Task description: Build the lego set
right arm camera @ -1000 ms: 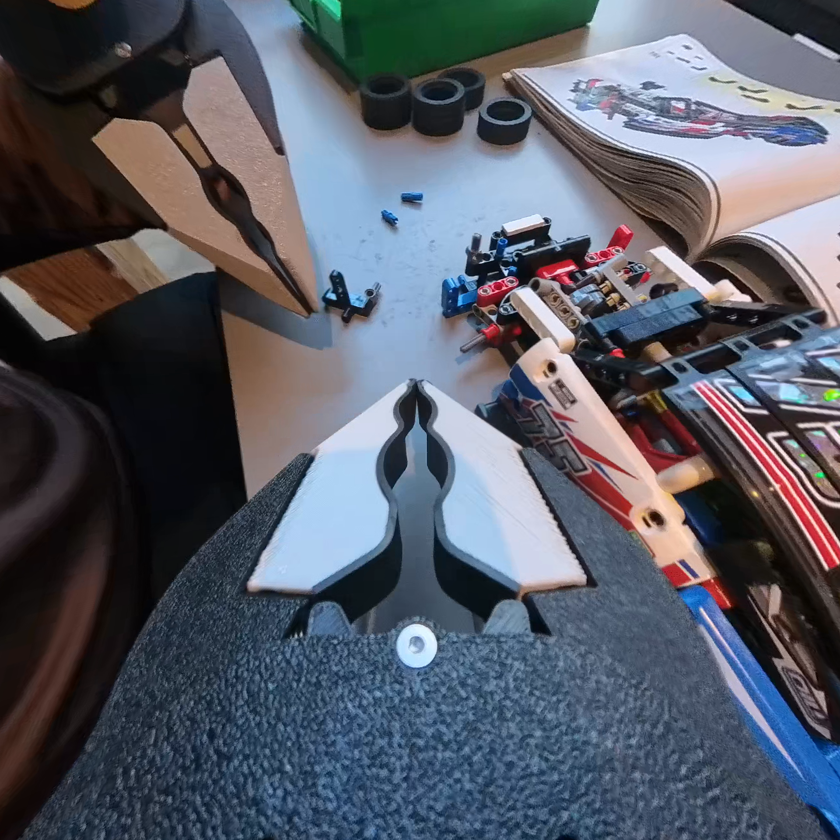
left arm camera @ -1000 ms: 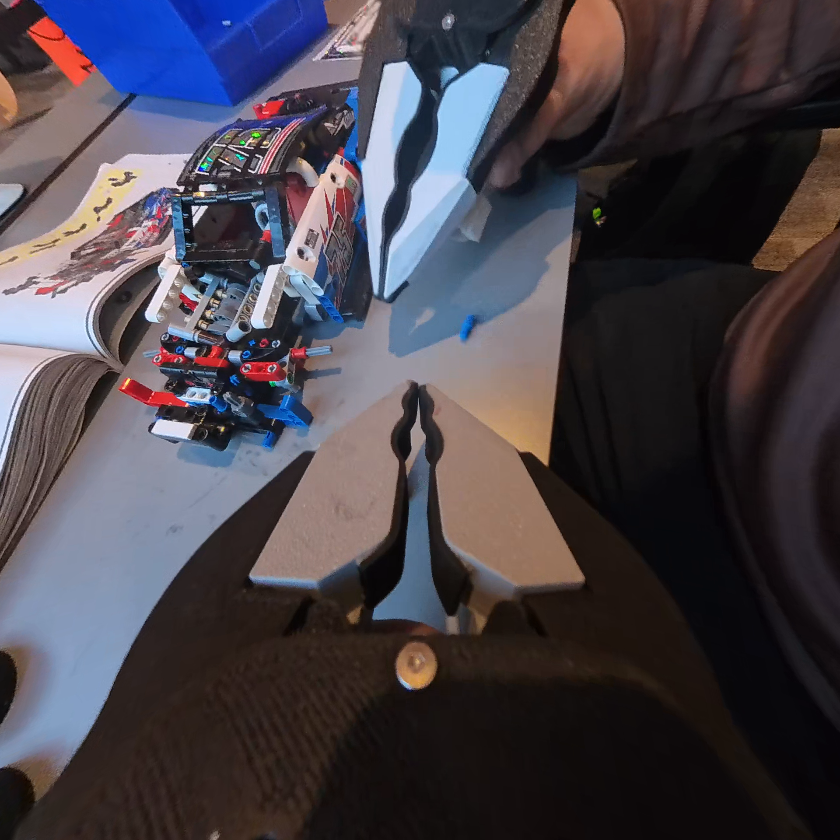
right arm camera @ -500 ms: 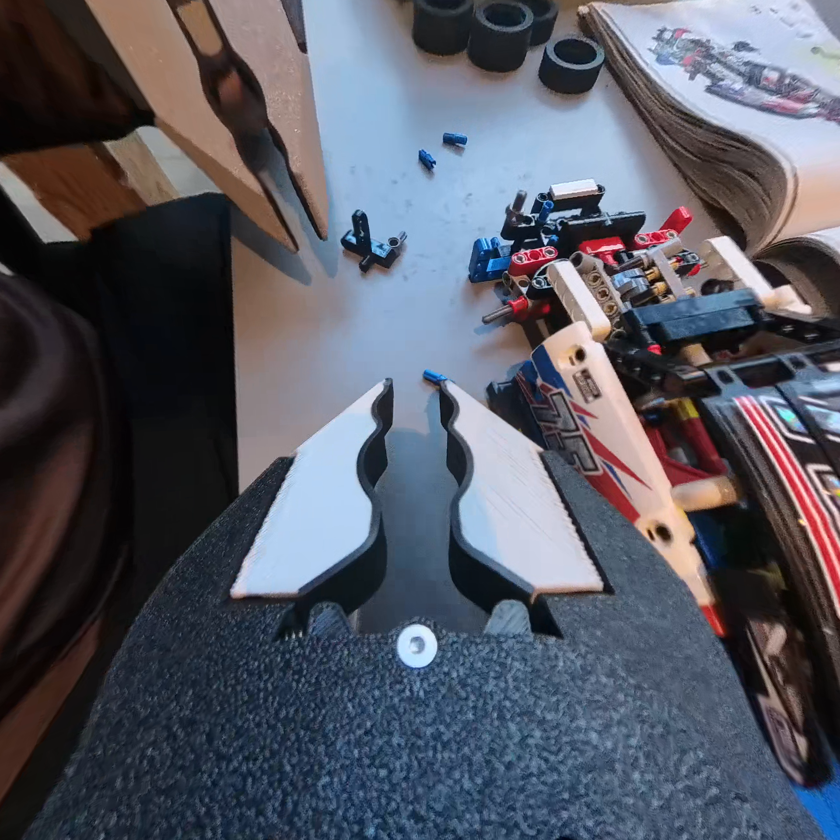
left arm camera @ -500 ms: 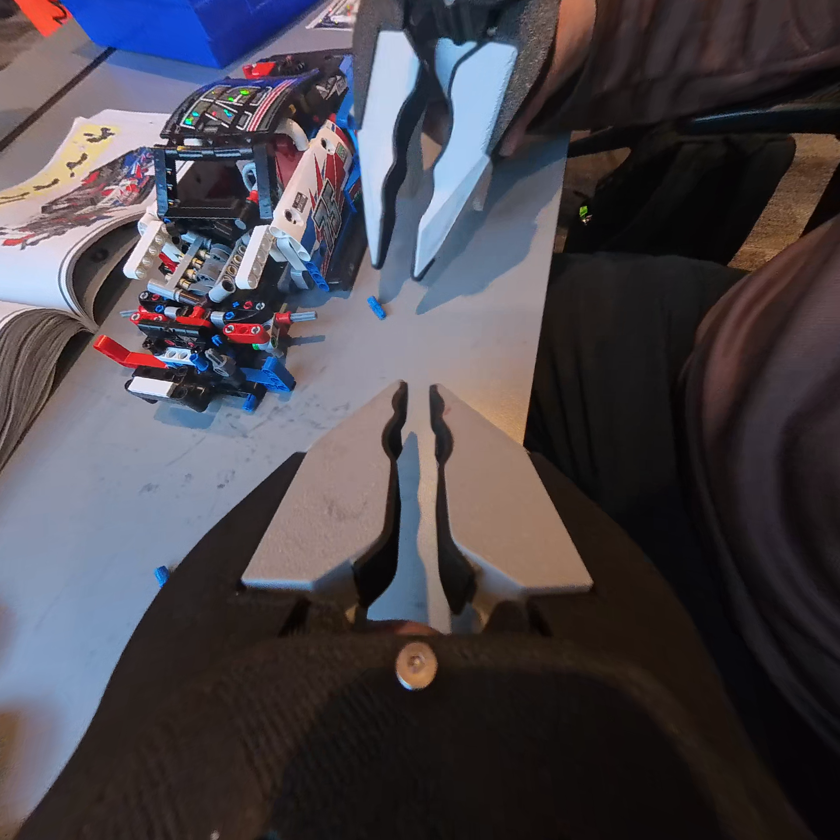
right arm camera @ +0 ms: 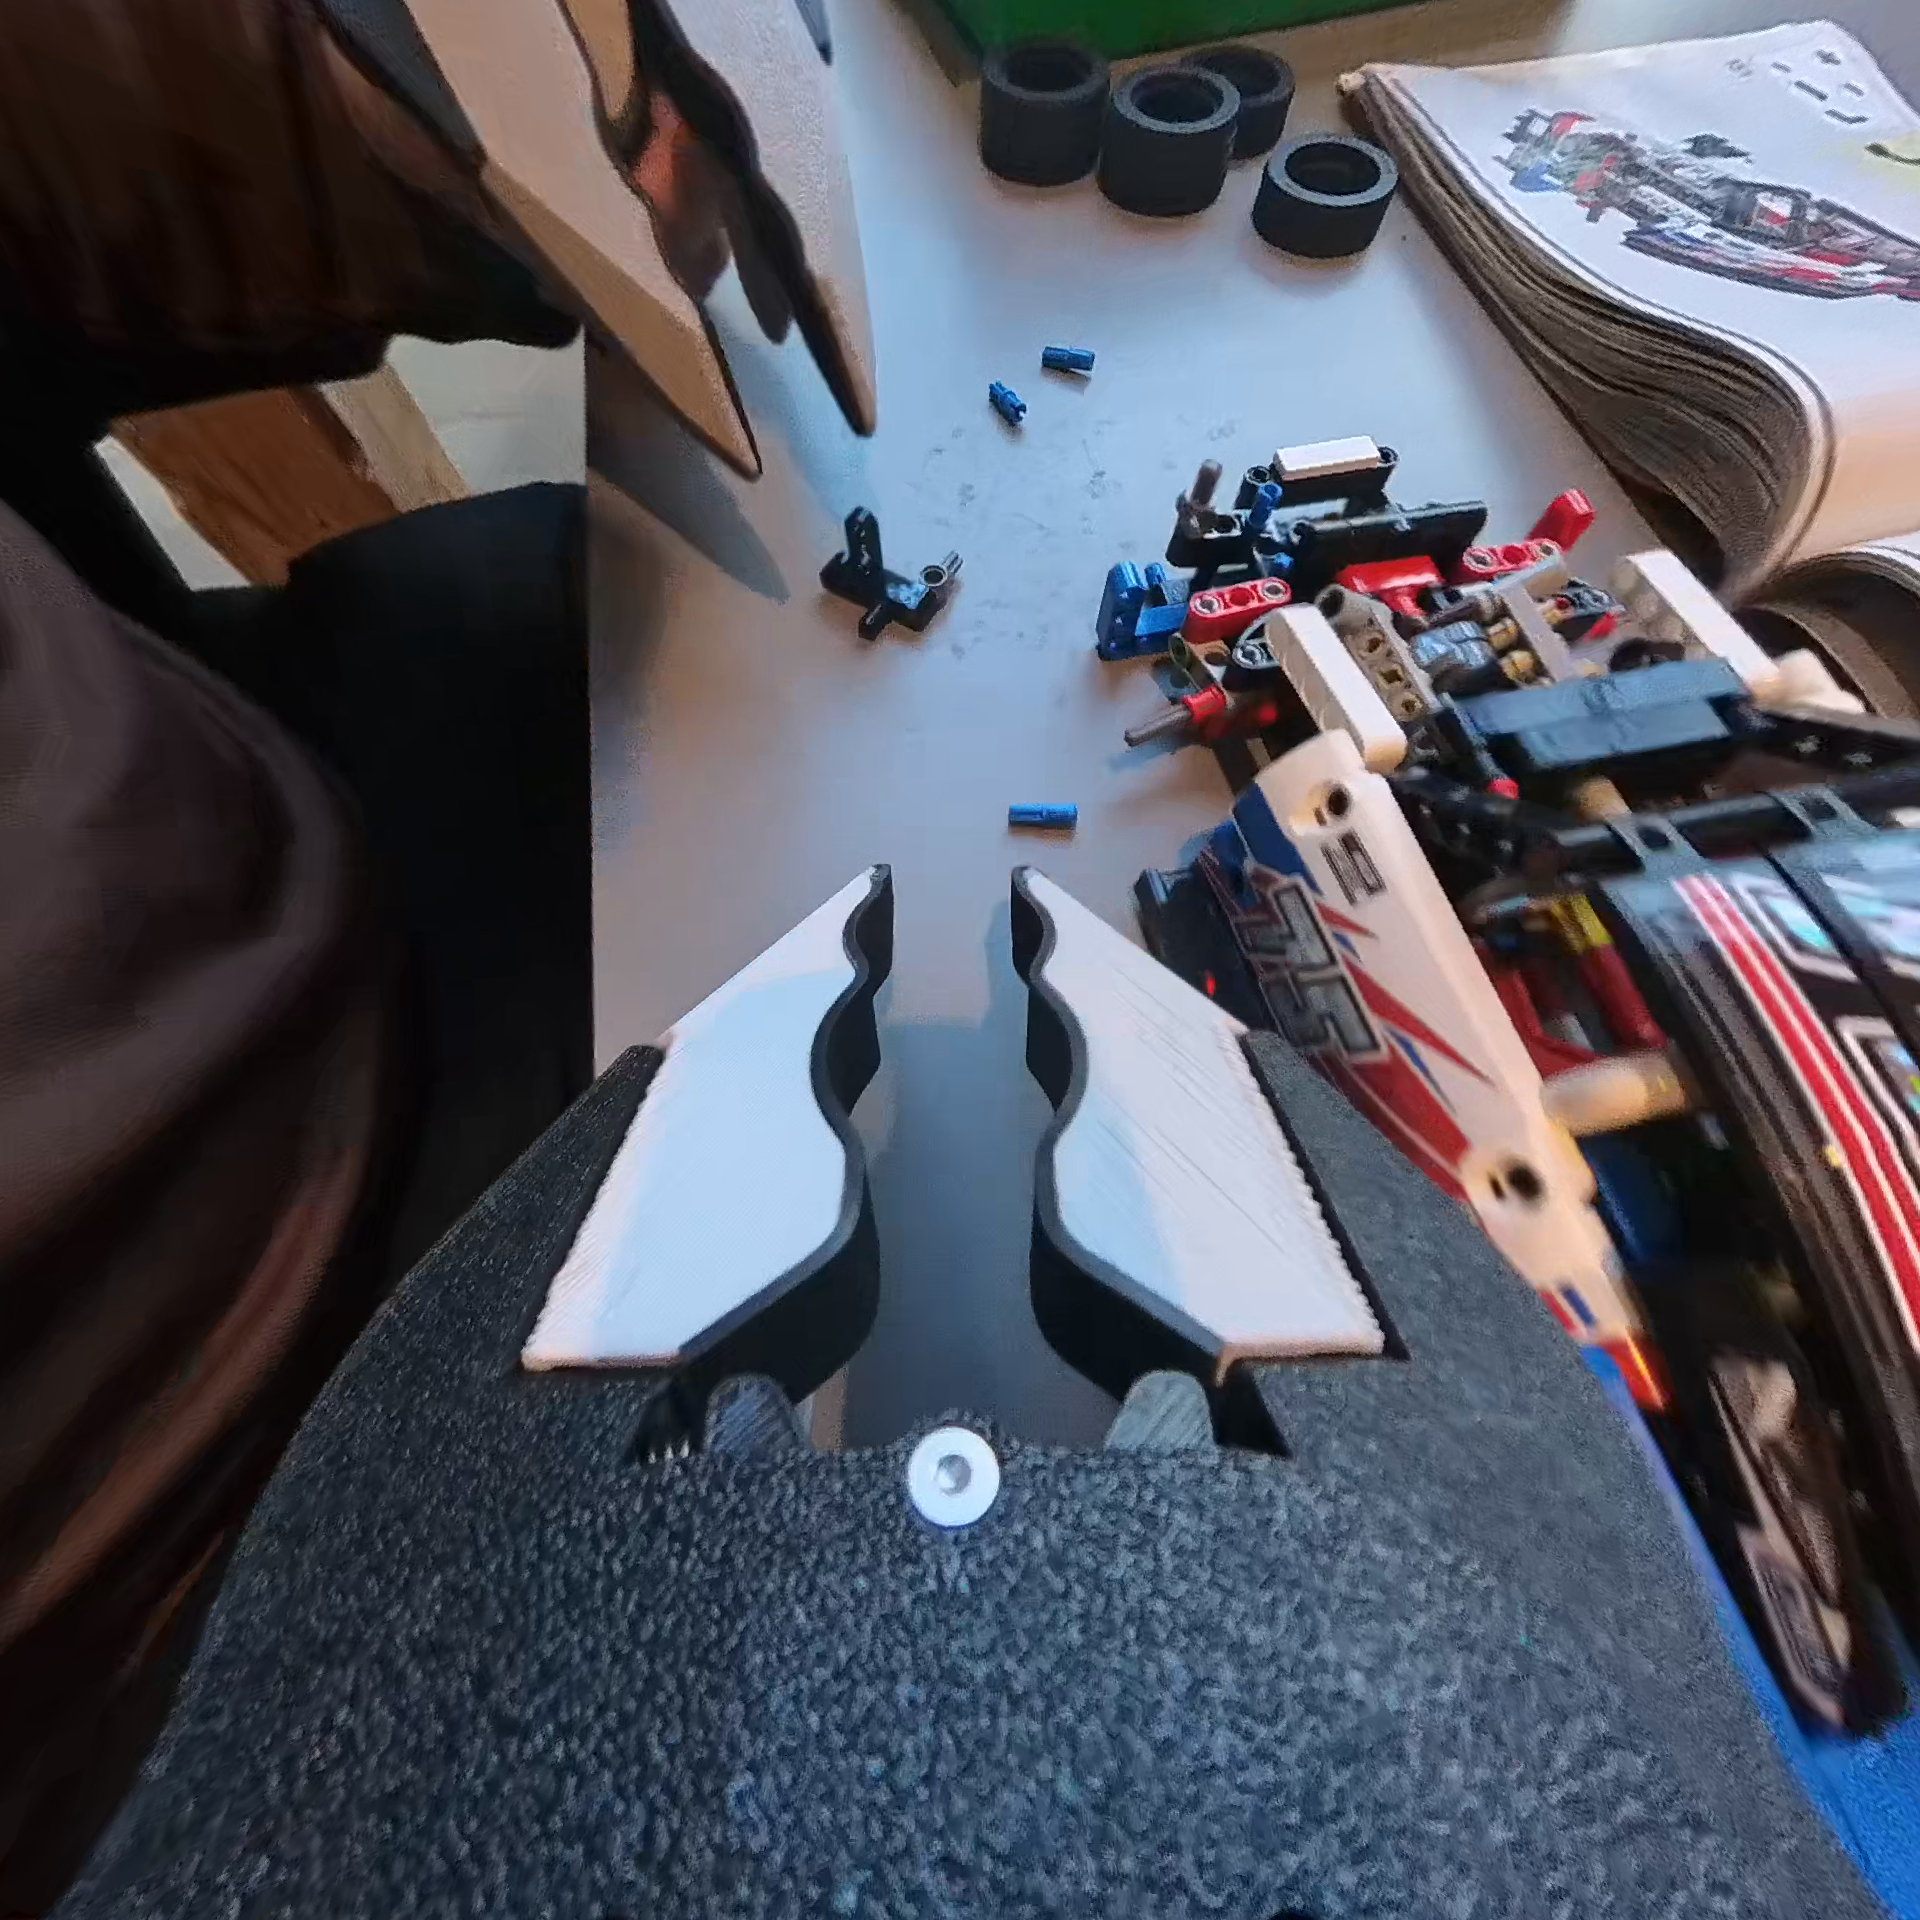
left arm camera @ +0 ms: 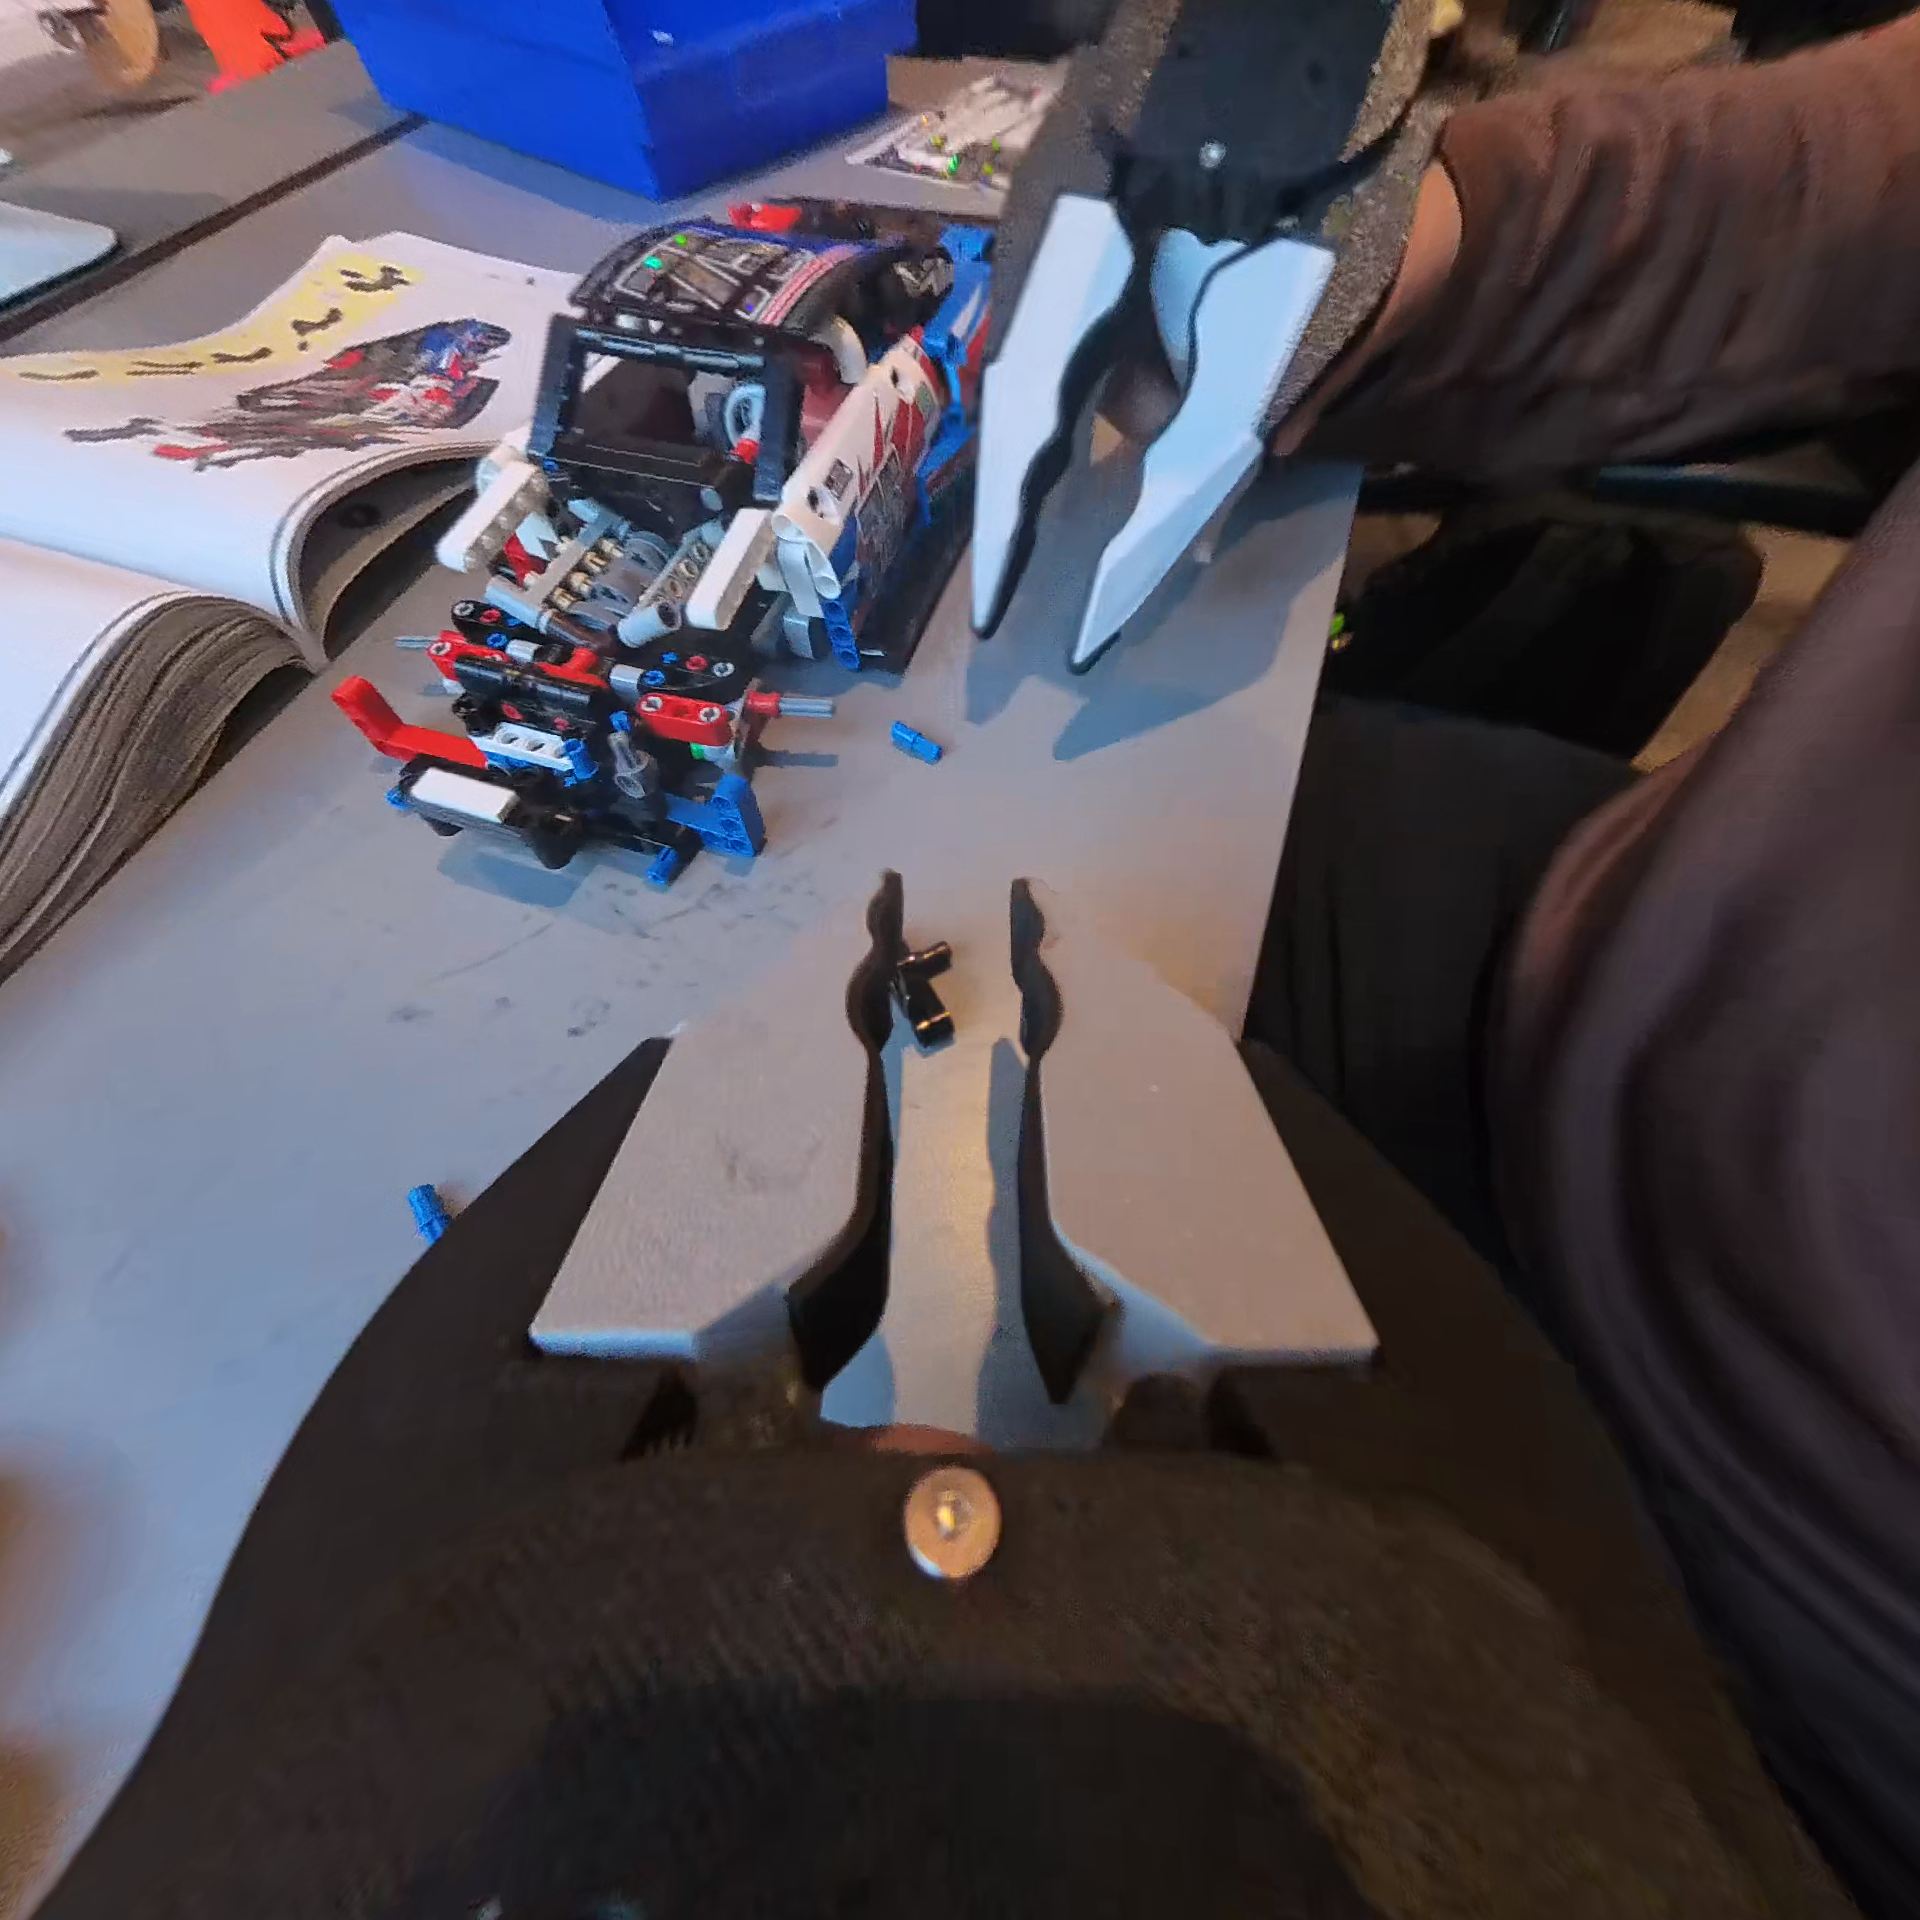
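Observation:
The partly built lego car (left arm camera: 727, 499) in white, blue, red and black lies on the grey table (left arm camera: 312, 1039); it also shows in the right wrist view (right arm camera: 1455, 831). My left gripper (left arm camera: 953, 894) is open and empty. A small black piece (left arm camera: 920, 987) lies on the table and shows between its fingers. In the right wrist view the left gripper (right arm camera: 805, 447) hovers just behind this black piece (right arm camera: 883, 582). My right gripper (right arm camera: 951, 883) is open and empty beside the car, with a blue pin (right arm camera: 1042, 815) on the table just ahead of it.
An open instruction book (left arm camera: 208, 416) lies beyond the car. Several black tyres (right arm camera: 1143, 114) stand by a green bin (right arm camera: 1143, 10). Two more blue pins (right arm camera: 1006, 400) lie loose. A blue bin (left arm camera: 644, 73) stands at the back. The table edge (left arm camera: 1288, 831) is close. My hands' fingertips stand some 10 centimeters from each other.
Both grippers have gone from shut to open. My left gripper has moved over the black piece. The right gripper has drawn back a little from the blue pin.

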{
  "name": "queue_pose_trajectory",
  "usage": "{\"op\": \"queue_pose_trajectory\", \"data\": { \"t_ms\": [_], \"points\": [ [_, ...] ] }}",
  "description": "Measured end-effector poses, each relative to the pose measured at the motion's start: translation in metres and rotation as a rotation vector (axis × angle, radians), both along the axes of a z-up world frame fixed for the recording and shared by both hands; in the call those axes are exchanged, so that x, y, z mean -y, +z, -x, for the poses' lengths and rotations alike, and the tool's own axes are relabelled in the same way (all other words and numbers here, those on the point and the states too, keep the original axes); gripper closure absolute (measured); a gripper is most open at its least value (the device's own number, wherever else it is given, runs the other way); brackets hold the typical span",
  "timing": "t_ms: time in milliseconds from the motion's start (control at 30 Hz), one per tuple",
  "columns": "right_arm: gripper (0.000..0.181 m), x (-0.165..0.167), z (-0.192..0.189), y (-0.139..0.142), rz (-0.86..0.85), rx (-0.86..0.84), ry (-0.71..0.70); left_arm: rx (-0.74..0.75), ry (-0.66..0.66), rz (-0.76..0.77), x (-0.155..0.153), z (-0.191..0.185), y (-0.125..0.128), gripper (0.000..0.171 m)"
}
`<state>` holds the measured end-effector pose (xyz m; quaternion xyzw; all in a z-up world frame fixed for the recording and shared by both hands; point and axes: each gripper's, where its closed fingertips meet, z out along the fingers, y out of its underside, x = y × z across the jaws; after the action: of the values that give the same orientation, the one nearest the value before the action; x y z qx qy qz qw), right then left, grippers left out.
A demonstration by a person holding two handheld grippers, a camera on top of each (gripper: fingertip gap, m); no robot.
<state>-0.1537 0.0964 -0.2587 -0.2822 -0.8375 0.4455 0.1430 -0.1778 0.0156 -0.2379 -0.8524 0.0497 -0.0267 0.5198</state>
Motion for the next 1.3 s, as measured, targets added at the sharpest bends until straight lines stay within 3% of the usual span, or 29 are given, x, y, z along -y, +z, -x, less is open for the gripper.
{"op": "queue_pose_trajectory", "data": {
  "t_ms": [267,533,667,967,1300],
  "points": [
    [0.162,-0.027,-0.012,0.035,0.249,-0.047,0.028,0.091,0.051,0.018,-0.001,0.011,-0.002,0.149],
    [0.165,-0.041,-0.016,0.065,0.434,-0.145,0.043,0.174,0.179,0.045,-0.003,0.033,-0.007,0.156],
    [0.165,-0.054,-0.019,0.08,0.547,-0.189,0.026,0.225,0.14,0.085,-0.007,0.028,-0.012,0.155],
    [0.167,-0.051,-0.021,0.08,0.51,-0.232,0.022,0.21,0.118,0.061,-0.011,0.024,-0.009,0.156],
    [0.167,-0.038,-0.017,0.066,0.44,-0.155,0.05,0.128,0.121,-0.052,-0.006,0.022,0.008,0.155]
  ]
}}
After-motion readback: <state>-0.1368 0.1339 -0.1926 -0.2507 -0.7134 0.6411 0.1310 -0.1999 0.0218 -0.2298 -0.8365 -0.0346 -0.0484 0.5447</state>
